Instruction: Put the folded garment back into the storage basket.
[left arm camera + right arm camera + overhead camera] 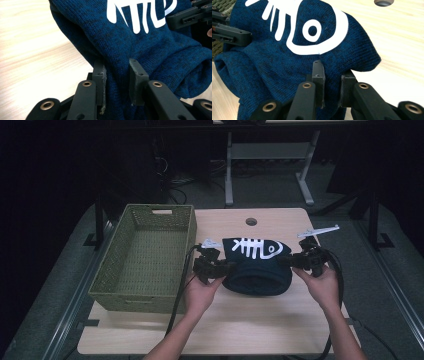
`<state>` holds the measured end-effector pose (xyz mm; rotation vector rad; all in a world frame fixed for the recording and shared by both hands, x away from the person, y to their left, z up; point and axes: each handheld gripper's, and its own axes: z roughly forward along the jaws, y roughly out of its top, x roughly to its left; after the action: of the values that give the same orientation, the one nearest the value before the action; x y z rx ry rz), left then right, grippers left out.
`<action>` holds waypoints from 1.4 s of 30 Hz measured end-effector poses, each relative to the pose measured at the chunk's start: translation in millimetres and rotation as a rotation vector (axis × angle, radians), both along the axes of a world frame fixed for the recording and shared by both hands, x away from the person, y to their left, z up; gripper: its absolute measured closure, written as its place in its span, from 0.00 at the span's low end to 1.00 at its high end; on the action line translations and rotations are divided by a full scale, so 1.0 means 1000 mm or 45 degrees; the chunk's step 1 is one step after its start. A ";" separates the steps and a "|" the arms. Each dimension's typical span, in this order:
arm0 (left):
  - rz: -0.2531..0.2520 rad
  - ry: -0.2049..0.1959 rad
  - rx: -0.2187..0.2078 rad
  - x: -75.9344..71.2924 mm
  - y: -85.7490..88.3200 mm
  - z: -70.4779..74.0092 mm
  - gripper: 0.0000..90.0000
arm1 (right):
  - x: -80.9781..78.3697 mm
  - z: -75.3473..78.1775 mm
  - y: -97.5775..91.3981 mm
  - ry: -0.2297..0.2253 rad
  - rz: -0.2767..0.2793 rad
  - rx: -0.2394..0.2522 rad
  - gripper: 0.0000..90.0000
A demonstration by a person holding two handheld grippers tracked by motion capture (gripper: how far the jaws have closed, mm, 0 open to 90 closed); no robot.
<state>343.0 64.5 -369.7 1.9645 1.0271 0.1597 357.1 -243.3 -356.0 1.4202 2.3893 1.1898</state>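
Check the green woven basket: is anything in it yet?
No, the green woven basket is bare inside; the dark blue knit garment lies on the table beside it.

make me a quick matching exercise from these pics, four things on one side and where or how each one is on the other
Things:
1. wicker basket
2. blue knit garment
3. left tongs
4. round hole in the tabletop

Place or state:
A. far edge of the table
B. shut on the garment's left side
C. empty, at the table's left
D. held between both tongs

Pairs: 1-C, 2-D, 3-B, 4-A

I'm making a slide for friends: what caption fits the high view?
Two hand-held grippers, left and right, pinch a folded blue fish-skeleton sweater beside a woven basket.
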 end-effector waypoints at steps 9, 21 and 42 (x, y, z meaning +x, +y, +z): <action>-0.003 -0.007 -0.001 0.001 0.008 0.011 0.79 | 0.002 0.011 0.005 -0.009 0.015 0.007 0.87; 0.003 -0.024 0.002 0.001 0.023 0.027 0.79 | 0.004 0.026 0.018 -0.019 0.033 0.015 0.87; 0.032 -0.046 0.000 0.005 0.051 0.047 0.79 | 0.015 0.048 0.045 -0.033 0.077 0.013 0.87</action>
<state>347.7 115.5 -323.1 1.9423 1.0289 0.2085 372.0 -198.2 -308.2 1.3358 2.4284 1.2281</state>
